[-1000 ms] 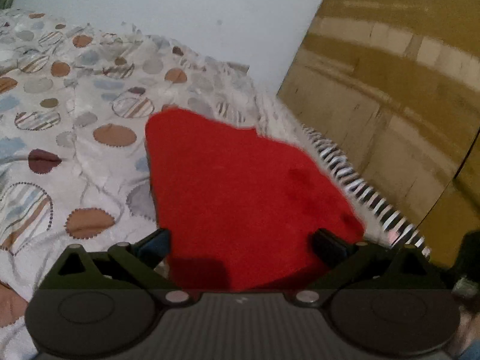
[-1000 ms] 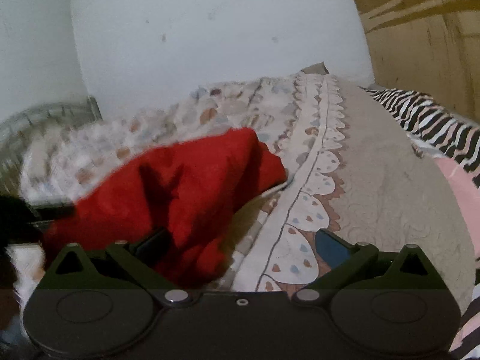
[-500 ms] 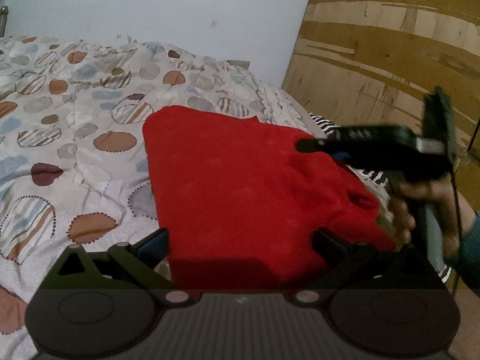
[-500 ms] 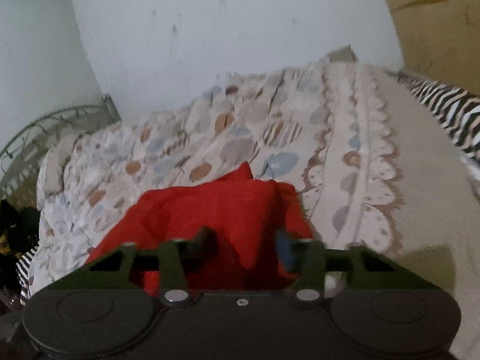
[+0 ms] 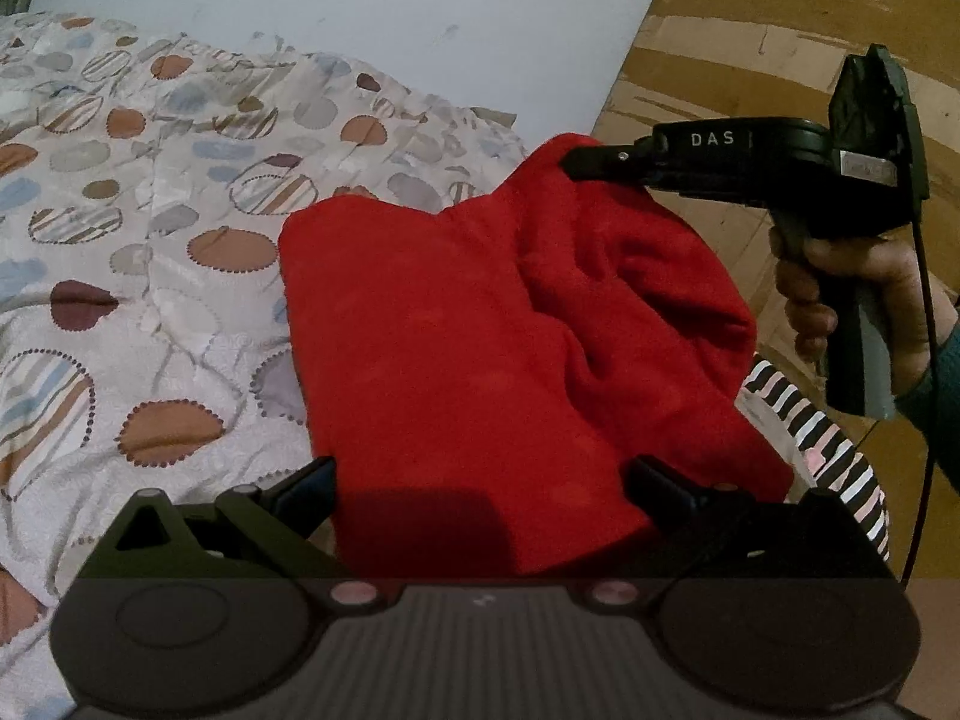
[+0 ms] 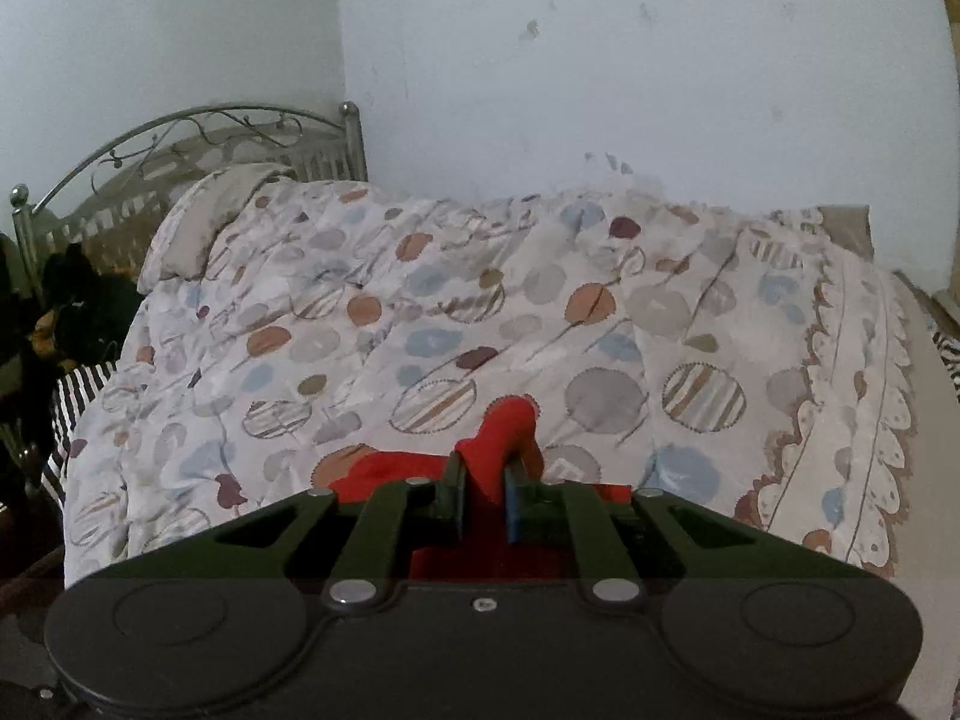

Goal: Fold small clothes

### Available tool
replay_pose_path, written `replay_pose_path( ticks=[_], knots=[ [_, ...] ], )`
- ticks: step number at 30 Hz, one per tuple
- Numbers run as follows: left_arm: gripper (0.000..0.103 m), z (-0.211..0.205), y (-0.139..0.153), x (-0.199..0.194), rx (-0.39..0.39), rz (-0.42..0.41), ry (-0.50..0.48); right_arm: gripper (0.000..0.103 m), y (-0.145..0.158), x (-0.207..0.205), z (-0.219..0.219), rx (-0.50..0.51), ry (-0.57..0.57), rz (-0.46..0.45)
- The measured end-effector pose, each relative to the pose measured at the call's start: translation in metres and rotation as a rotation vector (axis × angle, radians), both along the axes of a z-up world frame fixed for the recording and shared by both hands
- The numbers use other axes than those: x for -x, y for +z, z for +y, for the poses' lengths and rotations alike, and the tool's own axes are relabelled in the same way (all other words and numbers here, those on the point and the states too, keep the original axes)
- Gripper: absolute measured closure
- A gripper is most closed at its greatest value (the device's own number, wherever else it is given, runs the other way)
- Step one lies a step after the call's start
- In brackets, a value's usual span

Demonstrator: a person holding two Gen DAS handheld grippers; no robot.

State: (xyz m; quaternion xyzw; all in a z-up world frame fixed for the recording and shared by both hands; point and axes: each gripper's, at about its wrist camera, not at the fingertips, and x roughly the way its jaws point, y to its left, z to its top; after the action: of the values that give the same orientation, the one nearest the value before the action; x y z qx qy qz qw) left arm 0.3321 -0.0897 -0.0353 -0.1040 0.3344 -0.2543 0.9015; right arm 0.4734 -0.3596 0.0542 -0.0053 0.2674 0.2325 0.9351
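Red garment (image 5: 480,348): lies on the spotted bedspread (image 5: 120,240), long axis running from the near edge away toward the wall, far right corner lifted.
Right gripper (image 6: 485,483): jaws closing, pinching that raised corner, fabric peaking above the fingertips.
Left gripper (image 5: 480,480): jaws spread wide, straddling the garment's near edge, gripping nothing.
Person's hand (image 5: 852,300): wrapped around the right gripper's handle.

The garment (image 5: 480,360) is plain bright red. The quilt (image 5: 150,240) is off-white with rust, grey, blue and striped circles. At the bed's right edge, a black-and-white striped cloth (image 5: 840,450). Both grippers are black; the wall (image 6: 600,90) is pale.
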Motion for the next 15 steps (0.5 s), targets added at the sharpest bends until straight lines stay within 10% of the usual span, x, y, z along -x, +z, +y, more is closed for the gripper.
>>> replay_pose_path(
  ticks=[10, 15],
  knots=[
    [0.000, -0.036, 0.004, 0.007, -0.145, -0.047, 0.010, 0.091, -0.044, 0.005, -0.046, -0.024, -0.134, 0.081],
    [0.000, -0.044, 0.003, 0.011, -0.172, -0.071, 0.019, 0.071, -0.068, 0.021, -0.060, -0.049, -0.201, 0.091]
  ],
)
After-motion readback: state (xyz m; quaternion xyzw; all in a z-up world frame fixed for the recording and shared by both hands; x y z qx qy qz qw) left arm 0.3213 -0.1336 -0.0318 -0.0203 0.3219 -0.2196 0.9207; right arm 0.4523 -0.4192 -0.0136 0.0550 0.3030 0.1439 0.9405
